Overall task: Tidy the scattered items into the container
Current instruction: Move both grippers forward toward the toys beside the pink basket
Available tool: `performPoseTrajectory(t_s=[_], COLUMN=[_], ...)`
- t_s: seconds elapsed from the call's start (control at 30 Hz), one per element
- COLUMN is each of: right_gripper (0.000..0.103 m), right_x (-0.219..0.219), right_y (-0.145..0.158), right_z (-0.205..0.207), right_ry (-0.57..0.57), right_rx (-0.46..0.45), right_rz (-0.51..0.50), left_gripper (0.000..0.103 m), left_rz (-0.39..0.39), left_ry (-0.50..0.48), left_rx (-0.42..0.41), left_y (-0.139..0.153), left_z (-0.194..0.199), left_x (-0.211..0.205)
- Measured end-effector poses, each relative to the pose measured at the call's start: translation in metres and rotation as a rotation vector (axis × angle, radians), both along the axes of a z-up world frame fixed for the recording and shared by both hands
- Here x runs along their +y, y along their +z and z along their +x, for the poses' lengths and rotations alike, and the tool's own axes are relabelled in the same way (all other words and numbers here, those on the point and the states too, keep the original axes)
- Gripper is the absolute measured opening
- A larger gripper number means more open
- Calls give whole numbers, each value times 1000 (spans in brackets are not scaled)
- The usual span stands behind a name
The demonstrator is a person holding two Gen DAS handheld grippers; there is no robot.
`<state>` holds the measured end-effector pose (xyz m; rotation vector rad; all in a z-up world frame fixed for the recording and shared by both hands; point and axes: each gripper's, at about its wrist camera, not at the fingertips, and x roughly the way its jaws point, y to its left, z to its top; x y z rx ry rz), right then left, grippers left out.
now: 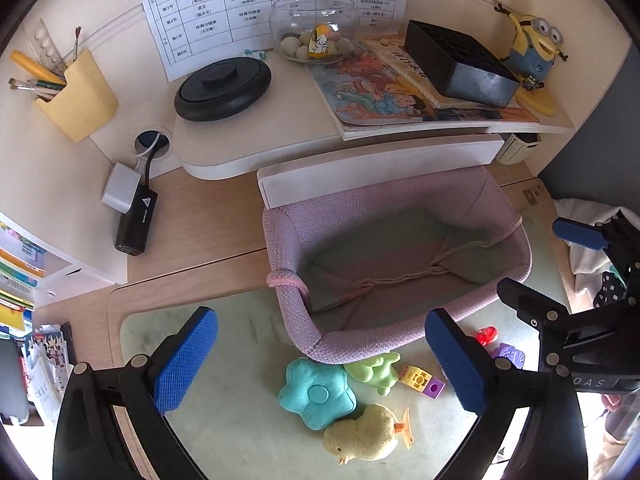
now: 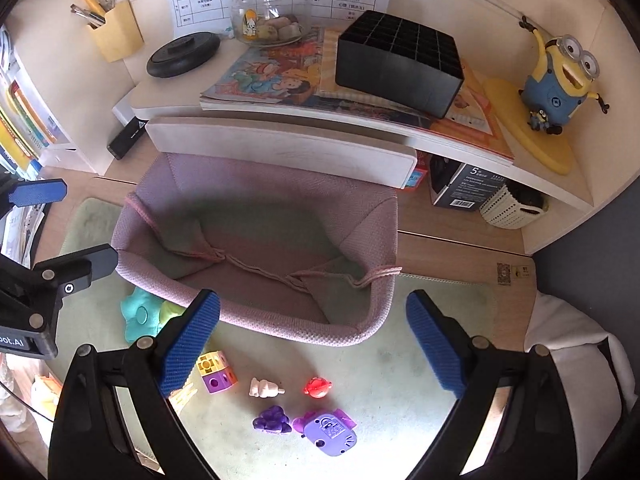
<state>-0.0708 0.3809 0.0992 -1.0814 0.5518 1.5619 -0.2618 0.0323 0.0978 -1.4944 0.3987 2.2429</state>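
A pink fabric basket (image 1: pixel 360 344) (image 2: pixel 304 330) stands empty on a pale green mat. In front of it lie a teal star cushion (image 1: pixel 316 394) (image 2: pixel 138 316), a green soft toy (image 1: pixel 374 370), a yellow plush chick (image 1: pixel 364 434), a yellow and purple block (image 1: pixel 424 382) (image 2: pixel 216 372), a red toy (image 2: pixel 318 387) (image 1: pixel 486 335), a cream toy (image 2: pixel 264 388), purple grapes (image 2: pixel 272 420) and a purple toy (image 2: pixel 330 432). My left gripper (image 1: pixel 320 364) is open above the cushion. My right gripper (image 2: pixel 312 348) is open above the small toys.
A raised shelf behind the basket holds books (image 1: pixel 400 92), a black grid box (image 2: pixel 400 64), a glass bowl (image 1: pixel 316 28), a black round disc (image 1: pixel 222 88) and a Minion figure (image 2: pixel 560 80). A black adapter (image 1: pixel 136 216) lies at left. A pen holder (image 1: pixel 76 100) stands far left.
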Motion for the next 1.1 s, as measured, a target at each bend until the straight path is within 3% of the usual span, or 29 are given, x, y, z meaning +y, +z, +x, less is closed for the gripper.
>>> performPoseTrajectory(t_s=[0.43,0.67,1.1], right_gripper=[89,83,70], right_x=[10,4,-28], right_y=[-8,-9,-23], right_z=[6,13,14], right_ry=[-39,-67,-62], right_rx=[29,54,89], right_rz=[-46,-60,-112], left_gripper=[102,102,99], left_rz=[1,35,1], left_ry=[-6,-19,-86], left_rx=[-49,-77,-85], left_y=[-16,-20,-42], left_z=[-9,3,33], left_x=[-8,-21,-47])
